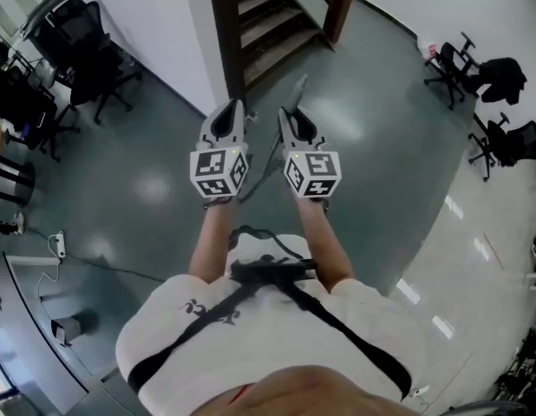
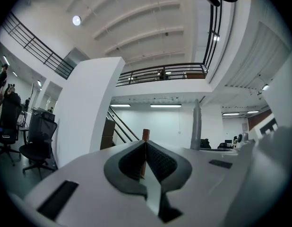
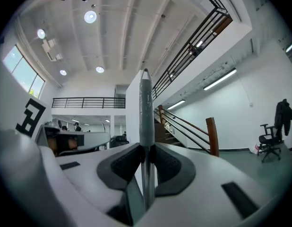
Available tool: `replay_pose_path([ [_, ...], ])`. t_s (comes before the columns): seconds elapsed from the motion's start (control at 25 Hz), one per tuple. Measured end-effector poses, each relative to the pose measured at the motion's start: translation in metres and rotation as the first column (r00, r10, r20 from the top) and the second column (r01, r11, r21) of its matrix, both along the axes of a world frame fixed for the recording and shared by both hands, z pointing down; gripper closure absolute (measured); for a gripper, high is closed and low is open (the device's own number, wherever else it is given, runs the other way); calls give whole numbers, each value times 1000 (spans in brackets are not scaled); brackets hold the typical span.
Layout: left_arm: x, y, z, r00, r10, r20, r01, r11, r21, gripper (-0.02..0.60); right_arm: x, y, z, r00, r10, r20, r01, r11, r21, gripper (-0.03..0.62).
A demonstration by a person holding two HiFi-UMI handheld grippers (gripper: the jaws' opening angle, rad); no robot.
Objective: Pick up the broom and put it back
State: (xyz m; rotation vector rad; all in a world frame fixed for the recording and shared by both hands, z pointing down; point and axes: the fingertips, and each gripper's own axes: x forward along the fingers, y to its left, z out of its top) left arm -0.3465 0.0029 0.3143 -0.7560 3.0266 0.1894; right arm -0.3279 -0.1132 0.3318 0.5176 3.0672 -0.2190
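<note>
In the right gripper view, the broom's grey handle (image 3: 146, 108) stands upright between the dark pads of my right gripper (image 3: 147, 167), which is shut on it. The head view shows the handle's tip (image 1: 300, 83) sticking out just past the right gripper (image 1: 290, 118), and the pole running back down between the two marker cubes. The broom's head is hidden. My left gripper (image 1: 229, 111) is held close beside the right one. Its pads (image 2: 158, 162) meet with nothing between them. From the left gripper view the handle (image 2: 196, 124) rises just to the right.
A staircase (image 1: 268, 16) with brown posts lies straight ahead, next to a white wall (image 1: 164, 24). Black office chairs stand at the left (image 1: 94, 76) and the far right (image 1: 476, 68). A cable (image 1: 94, 263) trails over the grey floor at the lower left.
</note>
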Motion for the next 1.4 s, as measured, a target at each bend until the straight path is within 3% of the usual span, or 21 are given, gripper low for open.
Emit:
replay_pose_path([
  [0.4,-83,-26,28,998,57,-32,-58,998,-21,568,-94,-17,1,999,22,49,-25,998,58,497],
  [0.84,-229,-71,24,994,105,0,-105,994,2,568,-217,-65,41,996,66,-58,-62,995,74,497],
  [1.04,-295,-59,21,997,72,41,-74,996,44,568,-275,-59,70,992,72,-106,-59,991,122,497],
  [1.4,-361,-56,64,999,29,-42,-28,999,22,568,-352,-53,110,980,18,-197,11,989,146,497],
])
